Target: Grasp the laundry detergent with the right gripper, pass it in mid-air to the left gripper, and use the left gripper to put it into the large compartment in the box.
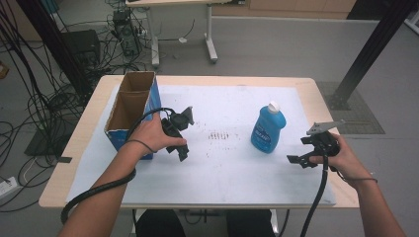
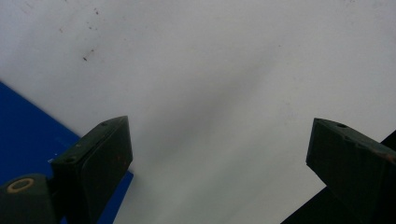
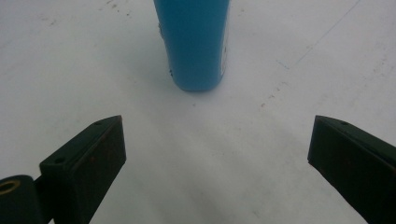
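Note:
A blue bottle [image 1: 268, 129] with a white cap stands upright on the white sheet, right of centre. Its lower body [image 3: 194, 44] shows ahead of my right gripper [image 3: 217, 154], whose jaws are wide open and hold nothing. In the high view my right gripper [image 1: 302, 159] sits just right of the bottle, apart from it. An open cardboard box [image 1: 132, 103] with blue sides stands at the table's left. My left gripper [image 1: 182, 145] is beside the box, held low over the sheet. Its jaws are open over bare sheet [image 2: 219, 149], with the blue box side [image 2: 28, 135] at left.
The white sheet [image 1: 222, 163] covers most of the wooden table [image 1: 89, 118], with a patch of small dark specks [image 1: 217, 136] at its middle. Cables trail from both grippers over the front edge. Beyond the table are floor cables and another table's legs.

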{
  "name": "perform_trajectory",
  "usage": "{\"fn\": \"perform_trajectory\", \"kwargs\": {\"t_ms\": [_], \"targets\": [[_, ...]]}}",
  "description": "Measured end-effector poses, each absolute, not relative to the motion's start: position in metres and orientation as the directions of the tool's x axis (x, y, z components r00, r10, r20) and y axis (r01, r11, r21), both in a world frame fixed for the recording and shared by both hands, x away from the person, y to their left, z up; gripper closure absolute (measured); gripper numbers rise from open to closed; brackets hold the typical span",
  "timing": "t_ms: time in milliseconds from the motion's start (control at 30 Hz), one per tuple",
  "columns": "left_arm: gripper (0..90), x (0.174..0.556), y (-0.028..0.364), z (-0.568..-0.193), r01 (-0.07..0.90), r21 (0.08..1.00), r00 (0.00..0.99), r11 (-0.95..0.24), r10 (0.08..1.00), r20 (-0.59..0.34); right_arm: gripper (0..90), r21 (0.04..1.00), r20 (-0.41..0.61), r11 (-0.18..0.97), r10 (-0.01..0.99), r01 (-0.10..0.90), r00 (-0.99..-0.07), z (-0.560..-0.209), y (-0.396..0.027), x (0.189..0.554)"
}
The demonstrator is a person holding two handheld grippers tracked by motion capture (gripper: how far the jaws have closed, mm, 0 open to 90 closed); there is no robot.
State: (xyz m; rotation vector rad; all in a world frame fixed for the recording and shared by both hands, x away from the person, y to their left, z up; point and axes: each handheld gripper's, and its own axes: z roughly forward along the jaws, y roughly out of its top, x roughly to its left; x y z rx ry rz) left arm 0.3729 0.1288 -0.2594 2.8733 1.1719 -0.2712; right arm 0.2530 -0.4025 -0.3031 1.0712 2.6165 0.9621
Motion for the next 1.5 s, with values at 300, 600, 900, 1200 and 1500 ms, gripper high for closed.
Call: {"fn": "perform_trajectory", "kwargs": {"t_ms": [300, 600, 900, 1200, 1500], "targets": [[7.4, 0.372, 0.127, -0.26, 0.694, -0.044, 0.703, -0.718, 0.69, -0.171, 3.8, 0.641, 0.097, 0.515, 0.681, 0.569, -0.725, -0.309, -0.403, 0.247], [7.4, 0.372, 0.126, -0.262, 0.693, -0.046, 0.704, -0.719, 0.689, -0.173, 3.8, 0.666, 0.098, 0.495, 0.684, 0.558, -0.723, -0.316, -0.402, 0.242], [7.4, 0.372, 0.127, -0.262, 0.694, -0.046, 0.703, -0.719, 0.69, -0.17, 3.9, 0.687, 0.095, 0.481, 0.685, 0.545, -0.723, -0.32, -0.402, 0.238], [7.4, 0.372, 0.127, -0.262, 0.7, -0.047, 0.698, -0.712, 0.697, -0.168, 3.9, 0.698, 0.089, 0.471, 0.69, 0.539, -0.718, -0.323, -0.401, 0.236], [7.5, 0.373, 0.126, -0.264, 0.699, -0.052, 0.698, -0.713, 0.696, -0.171, 3.9, 0.718, 0.083, 0.455, 0.695, 0.527, -0.714, -0.328, -0.399, 0.233]]}}
